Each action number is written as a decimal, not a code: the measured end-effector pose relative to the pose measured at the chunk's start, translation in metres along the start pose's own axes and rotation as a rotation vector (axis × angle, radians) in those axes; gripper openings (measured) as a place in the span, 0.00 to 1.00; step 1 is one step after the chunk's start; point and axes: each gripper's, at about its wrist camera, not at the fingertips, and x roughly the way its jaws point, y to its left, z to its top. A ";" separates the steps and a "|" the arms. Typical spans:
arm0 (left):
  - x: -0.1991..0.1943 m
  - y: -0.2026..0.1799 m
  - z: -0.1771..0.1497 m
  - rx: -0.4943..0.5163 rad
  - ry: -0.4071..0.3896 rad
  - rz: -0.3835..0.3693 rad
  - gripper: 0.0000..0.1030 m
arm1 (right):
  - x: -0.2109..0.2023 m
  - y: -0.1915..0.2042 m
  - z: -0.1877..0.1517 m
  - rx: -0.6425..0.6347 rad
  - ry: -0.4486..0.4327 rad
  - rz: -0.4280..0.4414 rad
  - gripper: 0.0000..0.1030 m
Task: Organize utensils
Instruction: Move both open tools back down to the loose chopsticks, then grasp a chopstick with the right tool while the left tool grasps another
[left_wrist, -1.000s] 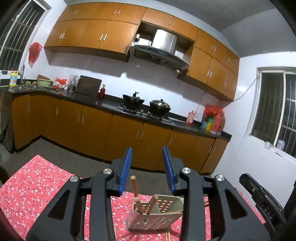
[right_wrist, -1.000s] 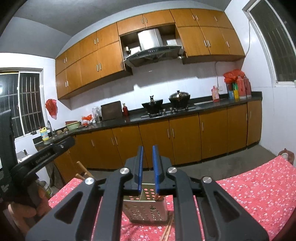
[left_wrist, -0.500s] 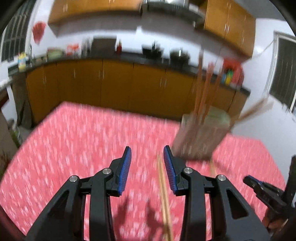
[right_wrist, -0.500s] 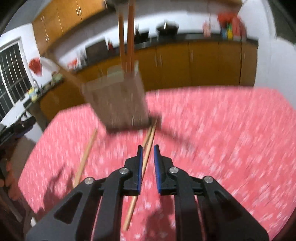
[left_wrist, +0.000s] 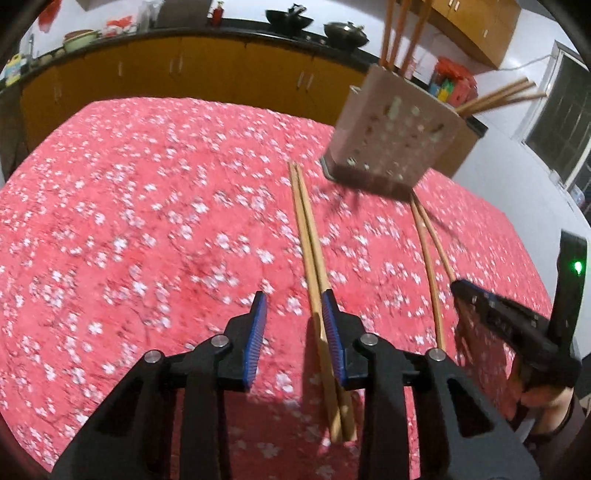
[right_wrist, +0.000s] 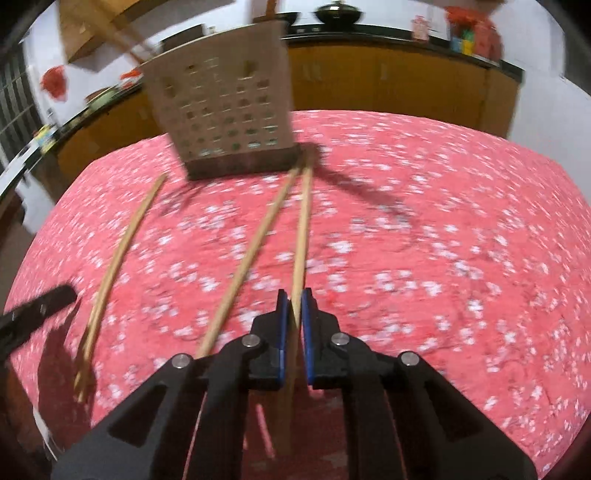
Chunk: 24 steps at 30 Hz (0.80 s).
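Between my left gripper's (left_wrist: 293, 334) closing blue pads lie two chopsticks (left_wrist: 308, 236), beside one pad. My right gripper (right_wrist: 293, 334) pinches one chopstick (right_wrist: 302, 236); another (right_wrist: 255, 251) lies beside it. Farther off stands one holed holder (left_wrist: 391, 144) on the red cloth (left_wrist: 147, 221).

Two wrist fisheyes look steeply down, close over a red floral tablecloth (left_wrist: 147, 221); both share the perforated utensil holder (right_wrist: 225, 110).

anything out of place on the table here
Yes: two pairs of chopsticks lie loose on the red cloth rather than standing in the perforated holder: one pair by the left gripper, another nearer the right gripper.
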 end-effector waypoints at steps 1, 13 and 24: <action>0.001 -0.002 -0.001 0.008 0.006 -0.002 0.29 | 0.000 -0.004 0.002 0.014 -0.001 -0.007 0.08; 0.015 -0.020 -0.006 0.105 0.050 0.068 0.23 | -0.003 -0.014 -0.002 0.009 -0.010 -0.029 0.08; 0.028 -0.030 -0.001 0.181 0.047 0.173 0.07 | -0.001 -0.006 -0.003 -0.024 -0.009 -0.035 0.09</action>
